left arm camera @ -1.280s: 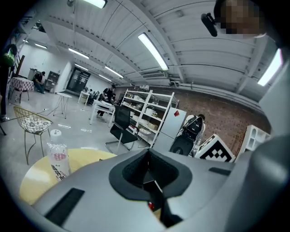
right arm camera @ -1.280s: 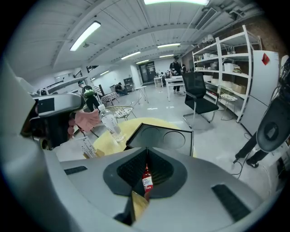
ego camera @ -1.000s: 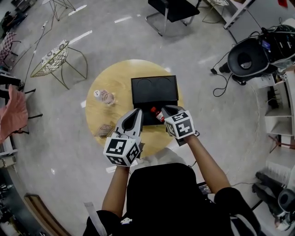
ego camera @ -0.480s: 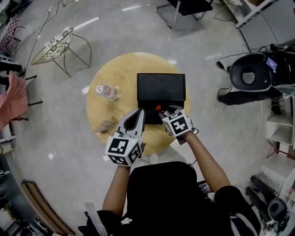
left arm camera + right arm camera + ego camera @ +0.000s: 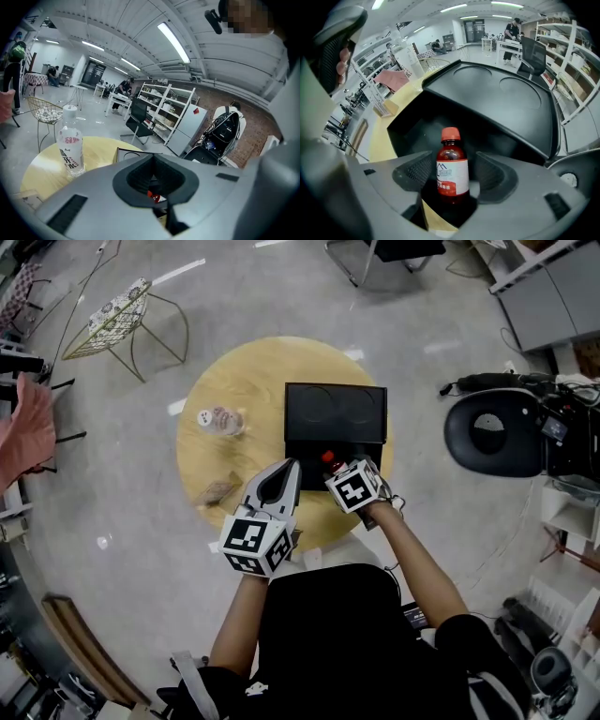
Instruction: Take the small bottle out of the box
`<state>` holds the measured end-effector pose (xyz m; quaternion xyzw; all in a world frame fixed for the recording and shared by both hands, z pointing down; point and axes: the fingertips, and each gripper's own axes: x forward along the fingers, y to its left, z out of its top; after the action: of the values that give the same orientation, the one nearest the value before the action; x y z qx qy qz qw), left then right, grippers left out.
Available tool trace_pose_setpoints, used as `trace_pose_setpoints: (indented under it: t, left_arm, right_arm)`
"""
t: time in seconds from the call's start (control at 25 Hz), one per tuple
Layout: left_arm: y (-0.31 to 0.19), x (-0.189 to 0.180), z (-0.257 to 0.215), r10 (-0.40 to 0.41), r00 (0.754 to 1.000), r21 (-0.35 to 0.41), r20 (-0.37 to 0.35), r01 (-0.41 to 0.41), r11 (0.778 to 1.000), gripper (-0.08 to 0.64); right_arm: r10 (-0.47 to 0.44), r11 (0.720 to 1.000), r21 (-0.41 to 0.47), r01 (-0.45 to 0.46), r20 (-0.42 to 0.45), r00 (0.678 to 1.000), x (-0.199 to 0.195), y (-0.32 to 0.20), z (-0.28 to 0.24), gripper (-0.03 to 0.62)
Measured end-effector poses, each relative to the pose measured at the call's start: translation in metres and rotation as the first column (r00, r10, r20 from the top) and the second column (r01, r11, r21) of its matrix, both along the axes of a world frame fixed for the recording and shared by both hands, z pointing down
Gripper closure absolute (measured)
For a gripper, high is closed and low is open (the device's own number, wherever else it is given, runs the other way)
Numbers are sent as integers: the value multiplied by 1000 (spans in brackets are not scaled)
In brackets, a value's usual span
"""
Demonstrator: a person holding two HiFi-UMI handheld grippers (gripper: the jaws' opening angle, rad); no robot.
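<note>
- The right claw [image 5: 452,172] points steeply down at the near edge of the black box [image 5: 335,413]. Its jaws stand wide, having just been opening, and a gap shows between each pad and the bottle.
- The small bottle [image 5: 452,159] is dark brown, with a red cap and a white-and-red label. It stands upright between those jaws and touches neither.
- The claw hides its foot, so I cannot tell whether it stands inside the near end of the box or on the counter [image 5: 234,381] just in front of it.
- The box sits right of the middle of the round yellow counter. Its lid is open toward the far side and has two round hollows in it.
- The left claw [image 5: 289,468] is just left of the box's near corner, with its jaws closed together on nothing.
- A clear water bottle [image 5: 70,150] stands upright on the left of the counter, well apart from the box.
- A small brown packet [image 5: 216,491] lies nearer, also on the left.
</note>
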<state>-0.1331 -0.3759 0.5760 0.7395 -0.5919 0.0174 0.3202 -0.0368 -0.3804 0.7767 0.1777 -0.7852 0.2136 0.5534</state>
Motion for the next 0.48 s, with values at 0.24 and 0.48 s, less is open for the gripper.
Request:
trace_pose_setpoints:
  t: [0.24,0.48]
  left_arm:
    - [0,-4,4,-3,1000,-13,-9,3,1000,551]
    - [-5,-13,8,-9,1000,-20,-5,9,1000,551]
  right_arm:
    - [-27,1000,13,28,-68,997,-2,2,13,328]
    - [-32,997,60,38,-100,994,-2,-2,20,330]
